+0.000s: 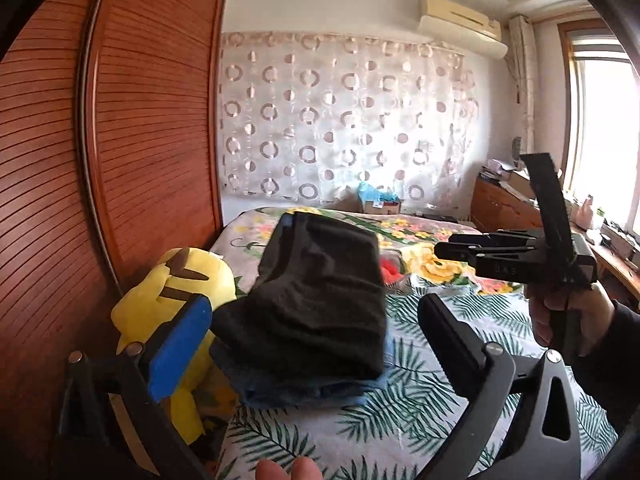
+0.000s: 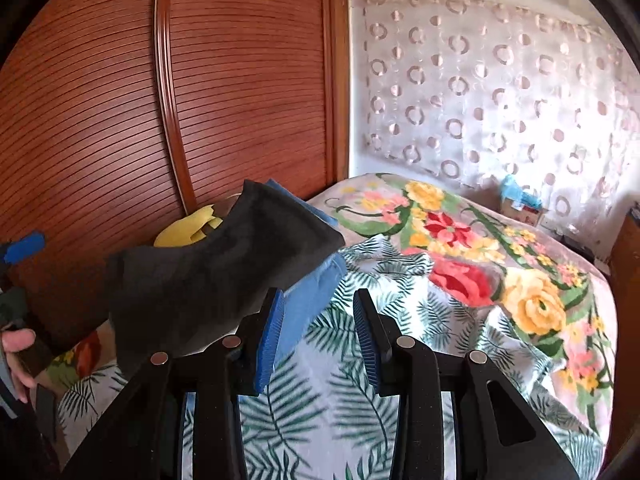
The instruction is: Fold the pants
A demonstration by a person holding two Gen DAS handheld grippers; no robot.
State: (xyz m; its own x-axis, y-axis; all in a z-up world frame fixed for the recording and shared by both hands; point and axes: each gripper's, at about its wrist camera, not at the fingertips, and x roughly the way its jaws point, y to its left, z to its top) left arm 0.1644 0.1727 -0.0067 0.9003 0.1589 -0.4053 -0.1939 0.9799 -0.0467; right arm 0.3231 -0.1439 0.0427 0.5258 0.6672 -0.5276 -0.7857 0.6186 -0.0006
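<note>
Folded black pants (image 1: 320, 300) lie on top of a folded blue garment (image 1: 304, 392) at the near left of the bed (image 1: 400, 432), beside a yellow plush toy (image 1: 176, 292) and the slatted wooden wardrobe (image 1: 132, 128). The left gripper (image 1: 316, 332) stands spread wide just in front of the stack, its blue pad (image 1: 180, 344) clear of the cloth, nothing between its jaws. The right gripper (image 2: 318, 336), held in a hand (image 1: 560, 312), is partly parted and empty over the leaf-print sheet (image 2: 320, 400), just right of the pile.
</note>
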